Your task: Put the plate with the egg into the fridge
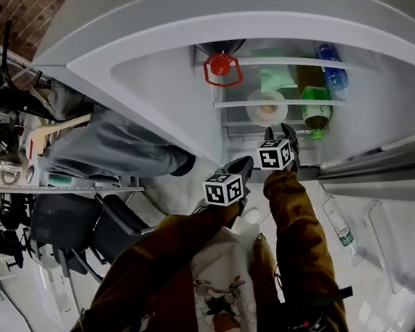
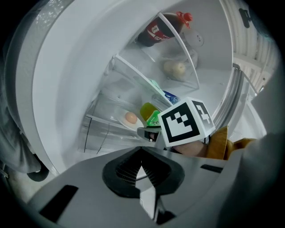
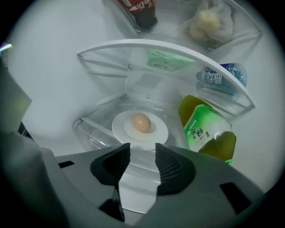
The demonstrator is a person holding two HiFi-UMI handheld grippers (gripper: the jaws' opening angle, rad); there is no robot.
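Observation:
A white plate [image 3: 132, 132] with a brown egg [image 3: 142, 122] rests on a clear lower shelf inside the open fridge. It also shows in the head view, plate [image 1: 255, 109], and in the left gripper view, plate [image 2: 124, 121]. My right gripper [image 3: 142, 150] hovers just in front of the plate, jaws open with nothing between them; the head view has the right gripper [image 1: 280, 133] at the shelf's front edge. My left gripper [image 2: 141, 167] is shut and empty, held back and left of the right one, left gripper [image 1: 244, 161].
A green tea bottle [image 3: 207, 129] stands right of the plate. Above are a water bottle [image 3: 220, 76], a green packet [image 1: 278, 79], a cola bottle [image 1: 221, 62] and a bagged item [image 3: 209, 22]. The fridge door [image 1: 376, 236] stands open at the right.

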